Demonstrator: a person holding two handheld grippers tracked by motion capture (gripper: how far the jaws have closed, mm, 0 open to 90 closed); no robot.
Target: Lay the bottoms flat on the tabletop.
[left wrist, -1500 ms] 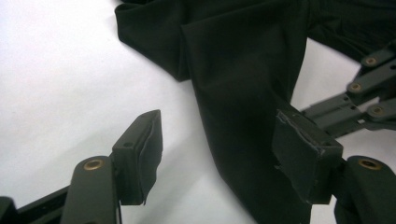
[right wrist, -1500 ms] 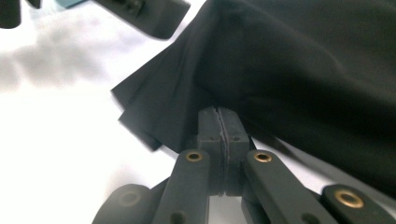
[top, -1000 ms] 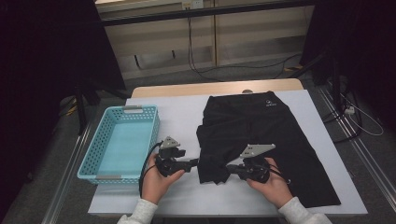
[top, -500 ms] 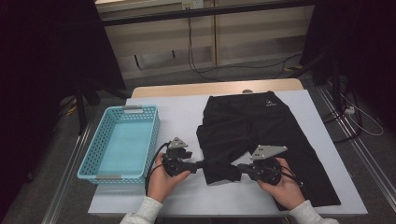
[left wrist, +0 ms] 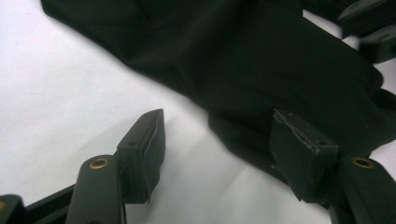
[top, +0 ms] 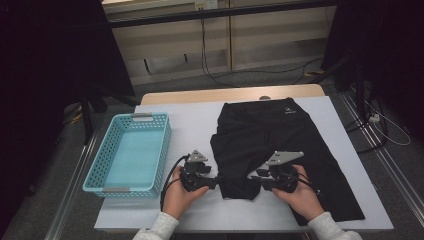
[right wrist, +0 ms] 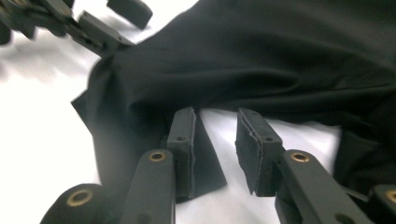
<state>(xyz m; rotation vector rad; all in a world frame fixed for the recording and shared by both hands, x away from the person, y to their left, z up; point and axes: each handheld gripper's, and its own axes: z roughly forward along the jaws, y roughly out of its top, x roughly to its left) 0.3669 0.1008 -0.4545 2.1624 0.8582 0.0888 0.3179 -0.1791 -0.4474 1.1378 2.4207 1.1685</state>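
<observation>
**Fig.: Both grippers at the near fold of the black garment**

While your hands sit at the near edge of the table [top: 165,120], the black garment [top: 280,135] lies spread on the white cover, right of center, its small logo at the far end and a folded flap at the near-left corner. Your left gripper [top: 215,181] points right, w/ its tips at the flap's left edge. Your right gripper [top: 253,178] points left, resting on the cloth at the flap's right side; the two face each other, near but apart.

Left gripper view: fingers [left wrist: 144,149] stand wide. One pad sits over bare white cover, the other over the garment [left wrist: 261,70]; the fold's edge lies between them, and neither pad presses on it. The right gripper's tips [left wrist: 369,28] show at upper right.

Right gripper view: fingers [right wrist: 254,149] stand narrow but parted, having just been opening. Bare white cover shows in the gap; a pointed bit of the garment [right wrist: 289,51] lies beside and under the left-hand pad [right wrist: 184,140], not pinched. The left gripper's tips [right wrist: 100,30] show at upper left, at the cloth's edge.

Blue basket [top: 100,172] stands left of the garment, well apart, long side running near to far. Its inside is bare.
</observation>
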